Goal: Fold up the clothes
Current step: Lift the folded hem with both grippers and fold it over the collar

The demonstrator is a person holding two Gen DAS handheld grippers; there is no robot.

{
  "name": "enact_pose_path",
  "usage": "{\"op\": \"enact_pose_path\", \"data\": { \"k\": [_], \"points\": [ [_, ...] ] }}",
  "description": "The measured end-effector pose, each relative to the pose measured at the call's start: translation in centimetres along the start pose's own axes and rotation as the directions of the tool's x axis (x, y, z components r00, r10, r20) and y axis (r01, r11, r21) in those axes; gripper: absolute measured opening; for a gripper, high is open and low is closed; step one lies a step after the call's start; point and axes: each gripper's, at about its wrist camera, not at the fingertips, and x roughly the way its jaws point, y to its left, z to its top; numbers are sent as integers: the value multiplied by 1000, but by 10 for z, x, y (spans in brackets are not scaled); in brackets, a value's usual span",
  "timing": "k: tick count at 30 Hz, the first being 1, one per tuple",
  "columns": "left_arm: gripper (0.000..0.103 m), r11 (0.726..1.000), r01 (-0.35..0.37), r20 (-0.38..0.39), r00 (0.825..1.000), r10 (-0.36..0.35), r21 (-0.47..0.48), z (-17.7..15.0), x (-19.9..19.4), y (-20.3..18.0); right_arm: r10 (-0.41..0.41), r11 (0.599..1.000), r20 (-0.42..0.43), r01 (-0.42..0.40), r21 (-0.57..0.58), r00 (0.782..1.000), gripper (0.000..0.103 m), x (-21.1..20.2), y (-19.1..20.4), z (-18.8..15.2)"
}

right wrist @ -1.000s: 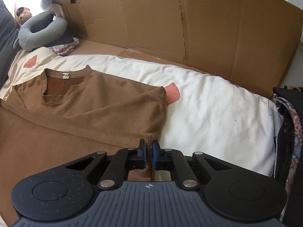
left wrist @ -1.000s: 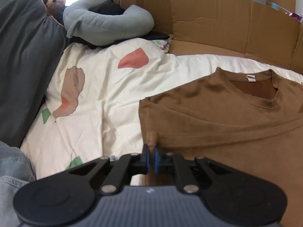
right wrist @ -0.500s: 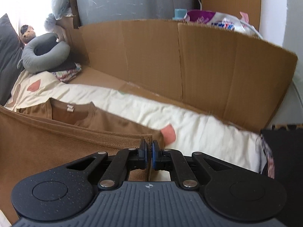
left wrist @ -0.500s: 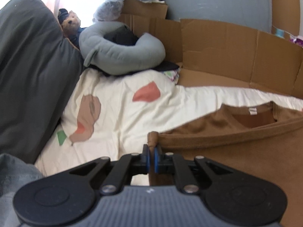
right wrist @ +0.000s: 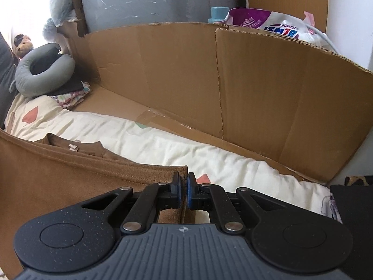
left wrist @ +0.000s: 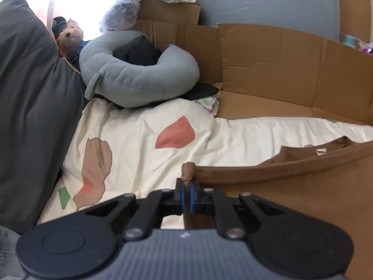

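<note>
The brown T-shirt (left wrist: 303, 198) has been lifted higher off the cream bedsheet (left wrist: 144, 154) than a second ago, its hem stretched taut and now hiding most of the collar. The left gripper (left wrist: 186, 190) pinches one hem corner and the right gripper (right wrist: 183, 190) the other, fingers pressed together on fabric.

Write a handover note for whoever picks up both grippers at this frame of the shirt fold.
Left gripper: shut on the left corner of the brown T-shirt hem, raised off the bedsheet.
Right gripper: shut on the hem's right corner; cloth runs between the fingers.
Shirt: hem edge held taut between both grippers, collar and label flat on the sheet beyond it.
Done: both bottom corners gripped and lifted.
Left: probably carry the hem forward onto the collar end, lay it down, open both, then smooth or fold again.
</note>
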Motion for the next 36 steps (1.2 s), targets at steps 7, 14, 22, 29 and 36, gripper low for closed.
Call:
{"op": "enact_pose_path", "data": {
  "k": [7,14,22,29,36],
  "points": [
    [5,1000,-9,-1,1000,9,8,9,24,0,7,1000,-14,-6,29,1000,4,21,-7,13],
    [5,1000,0,-19,1000,0,31,13,51,-6,1,998,-38,2,58,999,4,43,-16,14],
    [5,1000,-8,-23,1000,9,26,21,69,-7,-15,997,-46,18,72,999,4,57,-22,20],
    [5,999,-15,-54,998,17,38,21,90,-8,-15,995,-58,21,99,998,4,73,-28,23],
    [9,997,-33,-129,991,42,70,12,113,-12,-20,990,-98,34,138,995,5,97,-31,21]
  ]
}}
